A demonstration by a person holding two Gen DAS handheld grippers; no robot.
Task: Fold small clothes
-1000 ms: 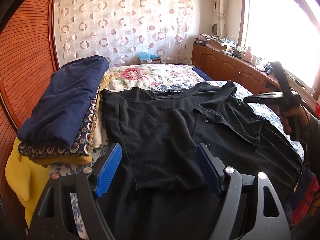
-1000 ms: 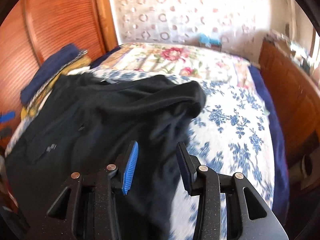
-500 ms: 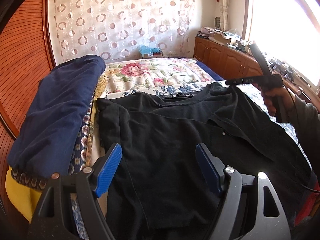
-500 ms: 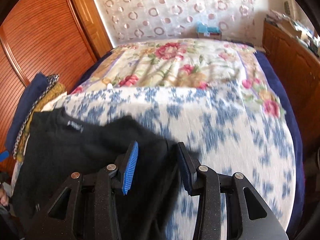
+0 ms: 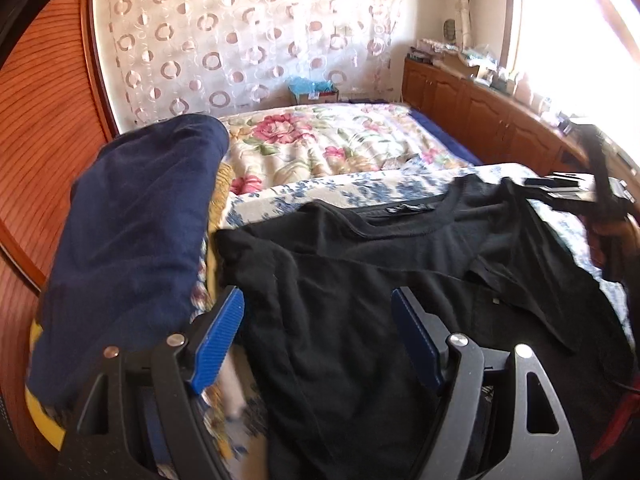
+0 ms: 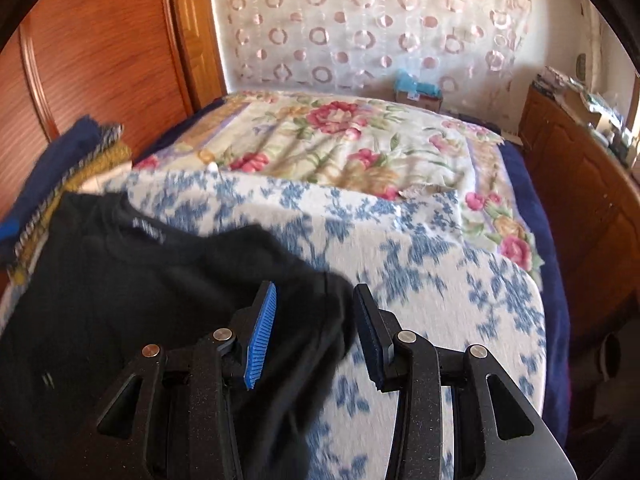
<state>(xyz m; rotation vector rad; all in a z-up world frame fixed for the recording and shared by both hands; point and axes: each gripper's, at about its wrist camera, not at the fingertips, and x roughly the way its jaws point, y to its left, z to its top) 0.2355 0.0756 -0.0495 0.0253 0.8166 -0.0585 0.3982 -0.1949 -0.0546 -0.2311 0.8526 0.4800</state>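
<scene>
A black T-shirt (image 5: 360, 280) lies spread on the blue-flowered cover of the bed, collar toward the far end, its right sleeve folded inward over the body. My left gripper (image 5: 318, 332) is open and empty, just above the shirt's left shoulder and side. My right gripper (image 6: 314, 328) is open, with the shirt's right shoulder edge (image 6: 312, 300) lying between its jaws, not pinched. The right gripper also shows in the left wrist view (image 5: 560, 190) at the shirt's far right corner.
A stack of folded clothes, navy piece on top (image 5: 132, 240), sits at the shirt's left, also in the right wrist view (image 6: 68, 160). A floral quilt (image 5: 320, 140) covers the far bed. Wooden cabinets (image 5: 480, 112) run along the right; a wooden wardrobe (image 6: 100, 60) stands left.
My left gripper moved forward and left toward the shirt's left shoulder beside the stack. My right gripper shifted along the right shoulder edge; the sleeve stays folded inward.
</scene>
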